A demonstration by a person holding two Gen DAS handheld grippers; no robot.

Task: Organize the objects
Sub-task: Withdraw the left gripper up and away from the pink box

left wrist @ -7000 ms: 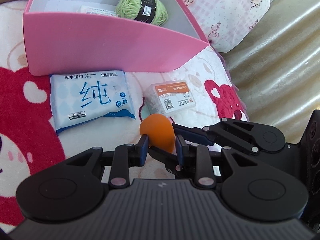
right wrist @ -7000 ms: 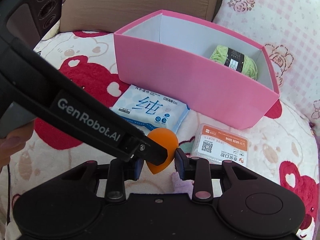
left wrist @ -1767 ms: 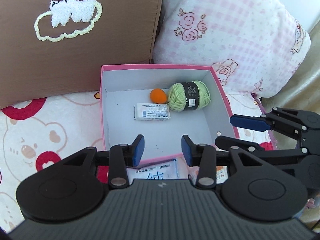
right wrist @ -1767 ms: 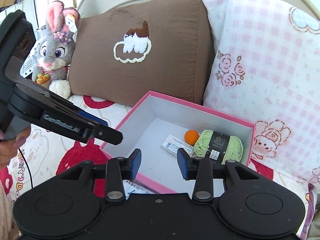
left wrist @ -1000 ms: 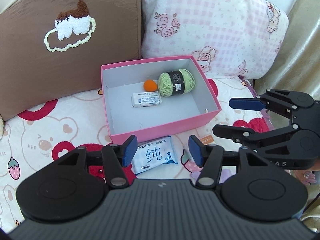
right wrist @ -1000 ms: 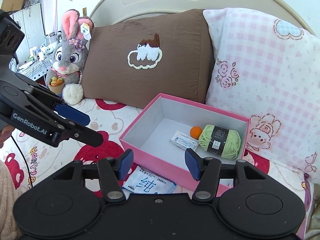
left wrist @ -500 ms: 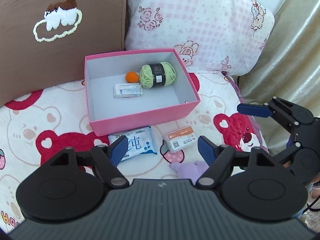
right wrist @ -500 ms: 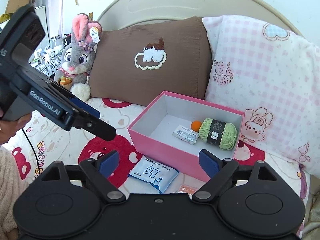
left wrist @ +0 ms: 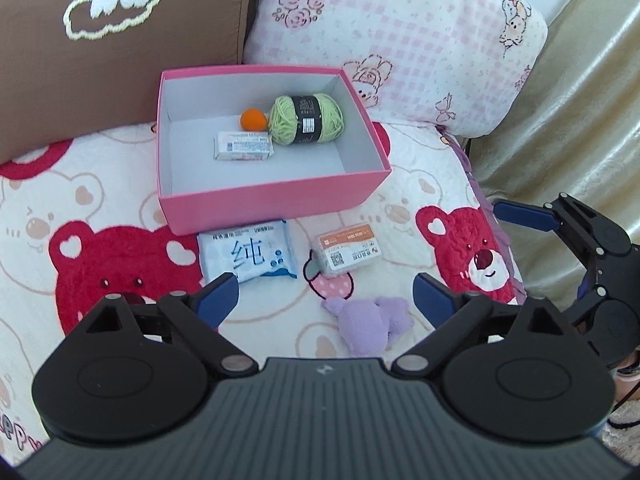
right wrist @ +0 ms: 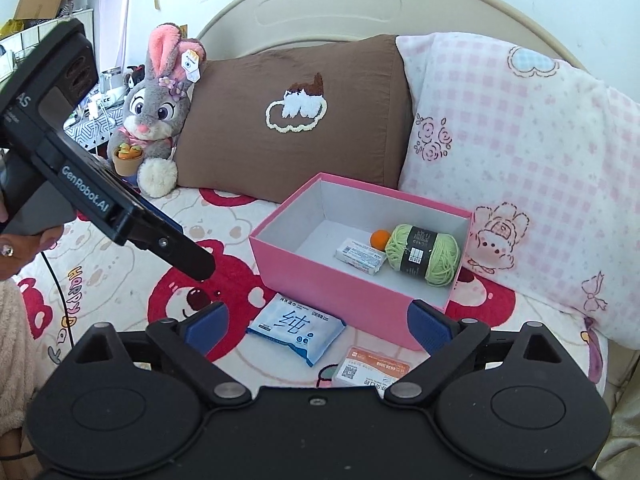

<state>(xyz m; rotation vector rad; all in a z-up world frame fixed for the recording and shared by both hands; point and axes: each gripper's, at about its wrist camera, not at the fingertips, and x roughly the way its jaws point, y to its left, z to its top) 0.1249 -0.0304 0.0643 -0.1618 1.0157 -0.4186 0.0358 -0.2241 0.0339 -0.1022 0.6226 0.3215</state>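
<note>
Claws: your left gripper (left wrist: 326, 298) and your right gripper (right wrist: 318, 326) both hover above the bed with jaws wide and opening; nothing is between the blue pads of either one.
Landmark: every place below is given from the pink box (left wrist: 276, 196), which sits open on the bear-print blanket (left wrist: 100, 248).
Your left gripper: it hangs on the near side of the pink box, well apart from it and tilted down toward the blanket.
Your right gripper: seen from the left wrist, it is to the right of the pink box, past the blanket's edge.
Your hand: in the right wrist view, fingers (right wrist: 24, 246) wrap the left tool's handle, far left of the pink box.
Just below the claws: a purple plush toy (left wrist: 370, 324) lies on the blanket, near side of the pink box, apart from it.
Near wall of the box: a blue wet-wipe pack (left wrist: 248, 256) lies just beside it; a small card case with an orange label (left wrist: 346, 250) lies to the pack's right, near the wall.
Inside the box: a green yarn skein (left wrist: 306, 119), an orange ball (left wrist: 253, 120) touching its left end, and a white packet (left wrist: 244, 146) just in front of both.
Behind the box: a brown pillow (left wrist: 120, 40) on the left, a pink checked pillow (left wrist: 400, 40) on the right.
Far left of the box: a grey rabbit plush (right wrist: 154, 116) leans beside the brown pillow.
</note>
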